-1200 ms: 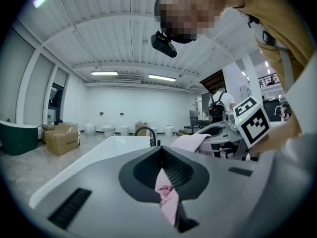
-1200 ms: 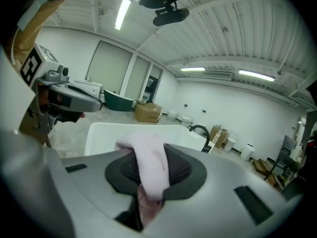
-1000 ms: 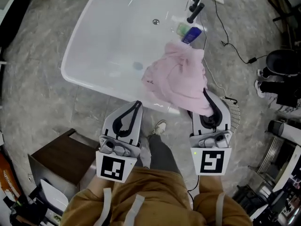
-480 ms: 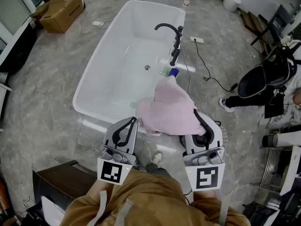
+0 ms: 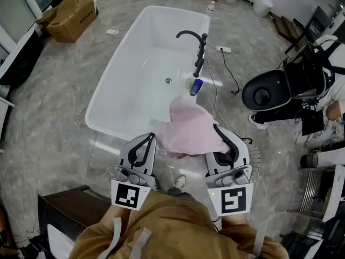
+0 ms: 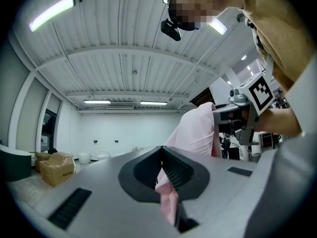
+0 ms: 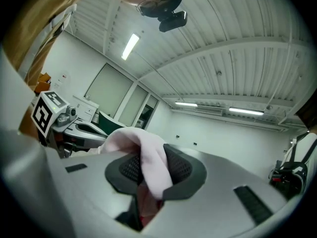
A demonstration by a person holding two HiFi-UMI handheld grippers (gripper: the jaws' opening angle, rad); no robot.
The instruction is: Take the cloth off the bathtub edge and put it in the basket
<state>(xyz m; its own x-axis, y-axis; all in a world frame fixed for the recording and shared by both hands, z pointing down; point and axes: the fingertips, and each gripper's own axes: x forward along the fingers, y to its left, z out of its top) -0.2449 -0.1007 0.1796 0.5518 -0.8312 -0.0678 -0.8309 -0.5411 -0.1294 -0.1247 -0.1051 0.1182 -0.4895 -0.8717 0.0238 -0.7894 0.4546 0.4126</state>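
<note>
Presently both grippers are level and side by side at the bottom of the head view, with the pink cloth [image 5: 191, 131] strung between them.

Left gripper [image 5: 148, 140]: the left gripper view shows its jaws closed on a narrow fold of the cloth, which passes between the ribbed pads and hangs out below them. From there the fabric rises to the right, toward the other gripper.

Right gripper [image 5: 226, 142]: the right gripper view shows its jaws clamped on a thicker bunch of the same cloth. A loose lobe is draped over the top of the pads and covers their tips.

Location of cloth: lifted off the bathtub [image 5: 129, 74] and carried wholly by the two grippers. In the head view it overlaps the near right corner of the tub; whether any part touches the rim cannot be told. It is not in the basket [image 5: 255, 158], a wire basket on the floor just beside the right gripper's outer side and partly hidden by it.

Surroundings: a black faucet [image 5: 194, 42] stands on the tub's right rim, with a blue bottle [image 5: 195, 85] at its foot. A cardboard box [image 5: 70, 15] lies on the stone floor, well apart to the left
</note>
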